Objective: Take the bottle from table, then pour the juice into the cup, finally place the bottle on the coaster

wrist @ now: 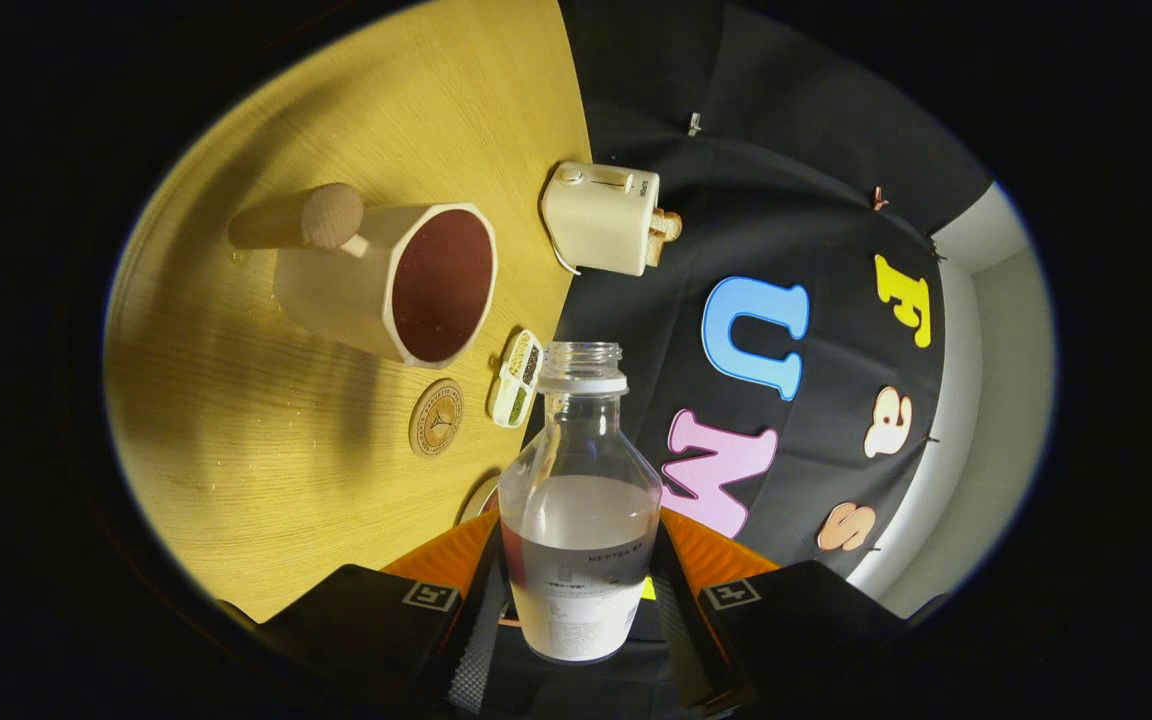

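Note:
My gripper [581, 600] is shut on a clear, uncapped bottle [579, 500] with cloudy liquid about halfway up it. Both fingers [481, 600] press on its lower body. The whole view is rolled sideways, so the bottle is held tilted relative to the table. A cream cup [391, 280] with a dark red inside and a round wooden handle stands on the wooden table [266, 440], beyond the fingers and off to the left of the bottle's mouth. A round wooden coaster [435, 417] lies between the cup and the bottle.
A small divided box [517, 378] with several compartments lies beside the coaster. A cream toaster [603, 218] with bread in its slot stands at the table's edge by the booth's wall. The rim of a plate [476, 497] peeks out beside the bottle.

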Demonstrator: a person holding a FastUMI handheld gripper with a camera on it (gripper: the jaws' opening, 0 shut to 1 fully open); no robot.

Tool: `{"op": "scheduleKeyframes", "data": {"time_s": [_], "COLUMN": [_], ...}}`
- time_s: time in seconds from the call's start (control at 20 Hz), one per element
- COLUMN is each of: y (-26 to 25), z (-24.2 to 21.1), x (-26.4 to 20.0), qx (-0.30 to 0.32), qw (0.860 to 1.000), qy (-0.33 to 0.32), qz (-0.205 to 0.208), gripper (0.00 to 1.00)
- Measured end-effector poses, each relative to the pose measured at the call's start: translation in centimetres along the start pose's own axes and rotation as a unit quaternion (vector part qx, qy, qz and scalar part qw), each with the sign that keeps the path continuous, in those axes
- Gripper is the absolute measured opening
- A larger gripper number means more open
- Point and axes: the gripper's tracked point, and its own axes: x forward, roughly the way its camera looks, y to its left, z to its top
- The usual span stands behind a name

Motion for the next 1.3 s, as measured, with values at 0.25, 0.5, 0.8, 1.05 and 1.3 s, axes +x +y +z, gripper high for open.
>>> {"op": "scheduleKeyframes", "data": {"time_s": [0.25, 0.5, 0.8, 1.05, 1.3], "y": [0.0, -0.1, -0.2, -0.4, -0.4], "z": [0.0, 0.1, -0.1, -0.1, 0.1], "x": [0.3, 0.3, 0.8, 1.2, 1.1], "qx": [-0.016, -0.029, -0.037, -0.047, -0.060], "qw": [1.000, 0.999, 0.999, 0.999, 0.998], "qy": [-0.006, -0.013, -0.015, -0.018, -0.026], "qz": [-0.002, -0.003, -0.005, -0.006, -0.007], "gripper": [0.73, 0.73, 0.73, 0.73, 0.73]}}
